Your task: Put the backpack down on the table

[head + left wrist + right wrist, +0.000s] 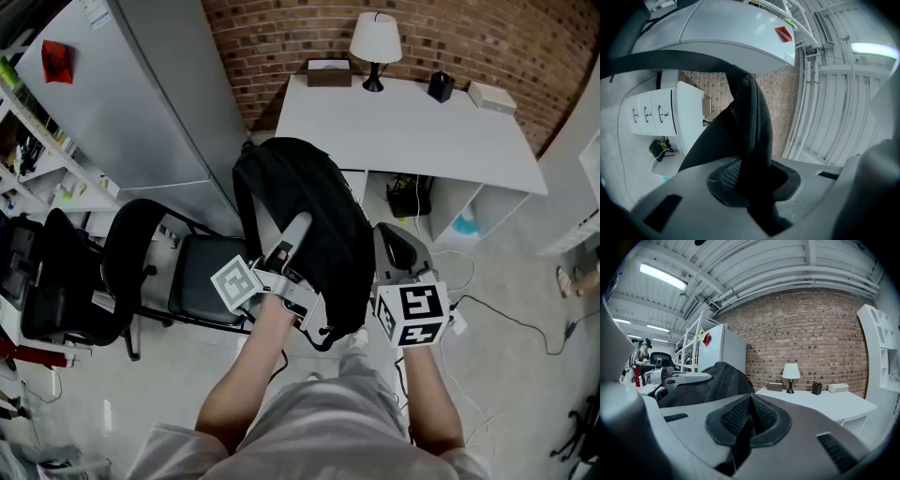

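Left hand-held gripper (747, 178) clamps padded strap (751, 122) of rounded black backpack (314, 211); right hand-held gripper (751, 401) closed, empty

Backpack (328, 202) off the table (412, 131)
It hangs before the table — chair (202, 272) at its left, lamp (375, 39) on the far edge.

Grey left tool (294, 227) and right tool (389, 236), each bearing a black-and-white marker cube (412, 314); pale grey clothes (328, 417).
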